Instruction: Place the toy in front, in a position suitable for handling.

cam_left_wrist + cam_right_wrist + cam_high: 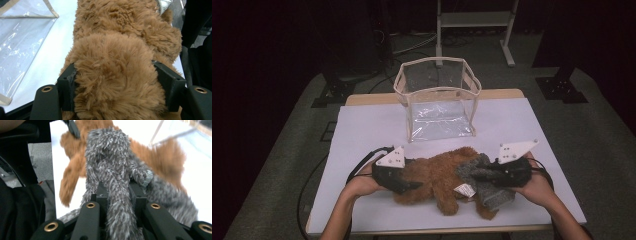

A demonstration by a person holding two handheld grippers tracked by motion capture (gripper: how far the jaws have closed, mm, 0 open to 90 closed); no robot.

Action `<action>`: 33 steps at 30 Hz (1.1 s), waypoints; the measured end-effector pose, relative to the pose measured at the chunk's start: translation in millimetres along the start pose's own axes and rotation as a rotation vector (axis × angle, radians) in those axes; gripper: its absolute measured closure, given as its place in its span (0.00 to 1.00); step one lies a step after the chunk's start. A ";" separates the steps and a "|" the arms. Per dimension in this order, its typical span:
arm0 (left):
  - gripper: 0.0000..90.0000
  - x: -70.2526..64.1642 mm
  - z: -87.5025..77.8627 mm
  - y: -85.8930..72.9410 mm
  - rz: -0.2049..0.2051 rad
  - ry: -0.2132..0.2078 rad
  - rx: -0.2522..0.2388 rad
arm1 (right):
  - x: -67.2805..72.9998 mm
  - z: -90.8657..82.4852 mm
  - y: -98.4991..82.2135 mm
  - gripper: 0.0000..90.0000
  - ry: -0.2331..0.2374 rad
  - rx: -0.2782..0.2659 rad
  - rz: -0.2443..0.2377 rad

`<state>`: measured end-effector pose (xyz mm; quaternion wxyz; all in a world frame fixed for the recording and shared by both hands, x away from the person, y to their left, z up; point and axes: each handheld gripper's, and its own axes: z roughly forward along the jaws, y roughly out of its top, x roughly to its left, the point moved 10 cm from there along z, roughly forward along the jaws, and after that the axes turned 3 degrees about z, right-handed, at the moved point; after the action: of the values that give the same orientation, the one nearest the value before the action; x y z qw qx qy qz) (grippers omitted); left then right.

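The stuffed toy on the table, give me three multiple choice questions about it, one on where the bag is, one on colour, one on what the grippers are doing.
1. Where does the clear bag stand?
A. Behind the toy, farther from the person
B. On top of the toy
C. On the floor

2. What colours is the stuffed toy?
A. Blue and white
B. Brown and grey
C. All black

3. What is the left gripper doing?
A. Lying open on the table
B. Holding the bag
C. Clamping the toy's brown fur

Answers: 1 A, the bag stands upright beyond the toy. 2 B, brown body with a grey part, which the right gripper pinches. 3 C, both pads press into the brown fur.
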<state>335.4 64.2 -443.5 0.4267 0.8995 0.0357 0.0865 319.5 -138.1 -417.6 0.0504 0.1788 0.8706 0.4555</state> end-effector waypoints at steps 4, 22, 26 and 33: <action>0.34 -1.5 2.2 2.2 0.014 -0.004 -0.003 | 3.4 18.6 28.8 0.82 0.010 0.006 -0.073; 0.34 -4.5 4.4 5.4 0.040 -0.011 0.004 | 2.5 26.8 37.1 0.82 -0.004 0.083 -0.120; 0.34 -5.5 6.9 7.9 0.052 -0.013 0.013 | 7.4 38.6 44.3 0.82 0.001 0.110 -0.147; 0.34 -8.1 6.4 7.1 0.058 -0.019 0.008 | 25.5 62.9 49.1 0.82 0.058 0.135 -0.182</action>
<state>328.5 53.7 -443.1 0.4209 0.9026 0.0061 0.0903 324.6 -54.7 -412.4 0.0541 0.0887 0.9130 0.3945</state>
